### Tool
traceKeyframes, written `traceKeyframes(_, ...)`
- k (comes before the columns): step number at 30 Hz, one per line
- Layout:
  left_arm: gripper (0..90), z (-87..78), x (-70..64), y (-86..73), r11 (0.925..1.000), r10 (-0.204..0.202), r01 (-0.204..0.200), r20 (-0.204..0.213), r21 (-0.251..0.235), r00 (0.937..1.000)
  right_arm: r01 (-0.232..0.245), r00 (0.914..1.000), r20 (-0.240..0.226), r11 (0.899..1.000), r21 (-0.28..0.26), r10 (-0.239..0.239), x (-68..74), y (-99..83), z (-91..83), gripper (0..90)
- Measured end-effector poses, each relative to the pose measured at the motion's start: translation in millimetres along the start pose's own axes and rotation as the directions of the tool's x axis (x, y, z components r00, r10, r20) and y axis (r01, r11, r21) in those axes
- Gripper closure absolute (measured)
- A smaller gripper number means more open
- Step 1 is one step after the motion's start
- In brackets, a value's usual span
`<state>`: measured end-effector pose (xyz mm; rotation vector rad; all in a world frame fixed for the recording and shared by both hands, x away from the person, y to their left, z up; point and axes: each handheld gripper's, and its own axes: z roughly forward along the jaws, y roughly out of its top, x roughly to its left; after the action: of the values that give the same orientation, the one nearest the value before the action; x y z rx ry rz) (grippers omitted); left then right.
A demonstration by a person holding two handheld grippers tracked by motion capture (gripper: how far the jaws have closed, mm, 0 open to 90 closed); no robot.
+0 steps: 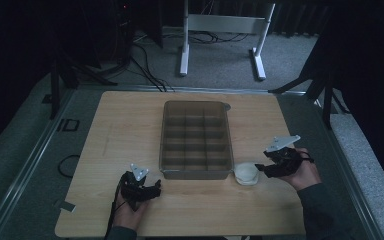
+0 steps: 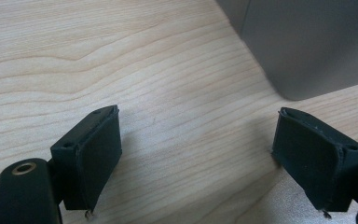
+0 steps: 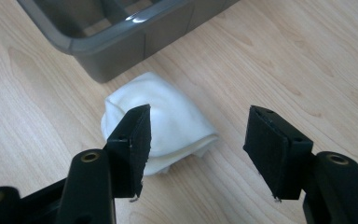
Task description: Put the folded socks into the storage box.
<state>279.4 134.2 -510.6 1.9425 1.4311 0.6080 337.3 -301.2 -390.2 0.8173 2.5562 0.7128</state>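
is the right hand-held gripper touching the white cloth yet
Apart. In the right gripper view the right hand-held gripper stands open, hovering above the folded white cloth, with bare table visible between its jaws.

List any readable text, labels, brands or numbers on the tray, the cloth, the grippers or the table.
None can be read. The grey divided tray, the white folded cloth, the wooden table and both grippers, left and right, carry no visible print or labels.
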Motion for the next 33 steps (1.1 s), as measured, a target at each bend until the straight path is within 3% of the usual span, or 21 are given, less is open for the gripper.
traceKeyframes(17,15.6,-0.1,0.0,0.0,1.0000,0.002,-0.002,0.000,0.002,1.0000,0.055,0.9982,-0.028,0.996,0.064,-0.053,0.4,8.4,5.0,40.9)
traceKeyframes(33,15.6,-0.1,0.0,0.1,1.0000,0.003,-0.003,0.000,0.002,1.0000,0.108,0.9934,-0.049,0.987,0.117,-0.103,1.3,18.2,7.8,40.9)
